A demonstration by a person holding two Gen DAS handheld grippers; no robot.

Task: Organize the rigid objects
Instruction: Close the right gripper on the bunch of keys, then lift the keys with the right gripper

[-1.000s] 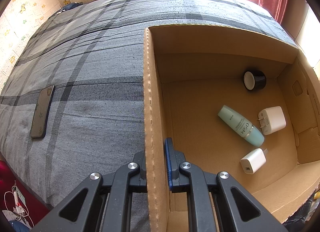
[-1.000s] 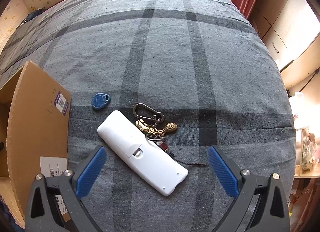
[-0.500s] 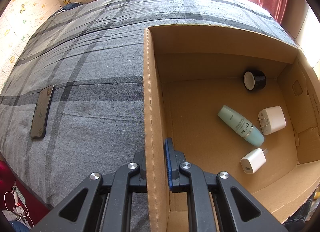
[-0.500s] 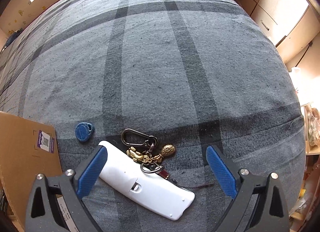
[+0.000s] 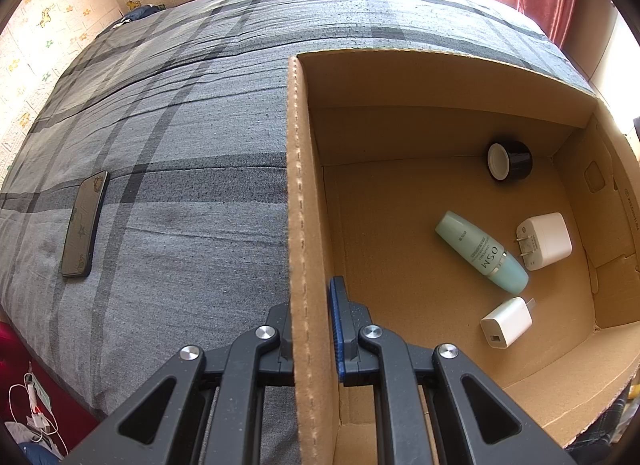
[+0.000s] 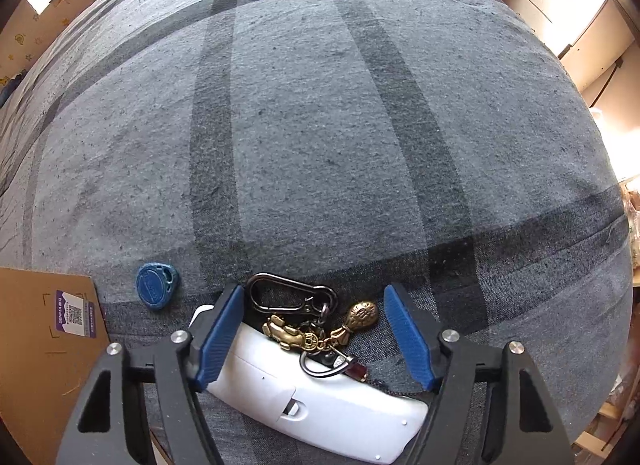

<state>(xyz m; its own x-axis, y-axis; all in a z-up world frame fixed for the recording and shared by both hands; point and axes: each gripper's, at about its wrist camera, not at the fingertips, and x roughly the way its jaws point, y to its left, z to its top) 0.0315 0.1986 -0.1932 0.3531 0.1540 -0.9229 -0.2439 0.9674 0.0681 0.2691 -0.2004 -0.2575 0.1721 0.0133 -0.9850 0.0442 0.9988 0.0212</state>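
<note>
My left gripper [image 5: 311,301] is shut on the left wall of the cardboard box [image 5: 298,185], one finger outside and one inside. In the box lie a teal bottle [image 5: 480,251], two white chargers [image 5: 546,240] [image 5: 506,321] and a black jar [image 5: 512,161]. My right gripper [image 6: 314,299] points straight down at the bed and its jaws are closing. Between them lie a brass keychain [image 6: 308,335] with a carabiner and part of a white remote [image 6: 320,405]. The blue pads [image 6: 222,335] stand apart from the keychain; the left pad overlaps the remote's end.
A black phone [image 5: 84,223] lies on the grey plaid bedspread left of the box. A blue key tag [image 6: 156,285] rests just left of my right gripper, beside a box flap [image 6: 40,345] with a label. Cupboards stand beyond the bed's right edge.
My right gripper has come down over the keychain and remote, and its jaws have narrowed around them. The left gripper and the box have not moved.
</note>
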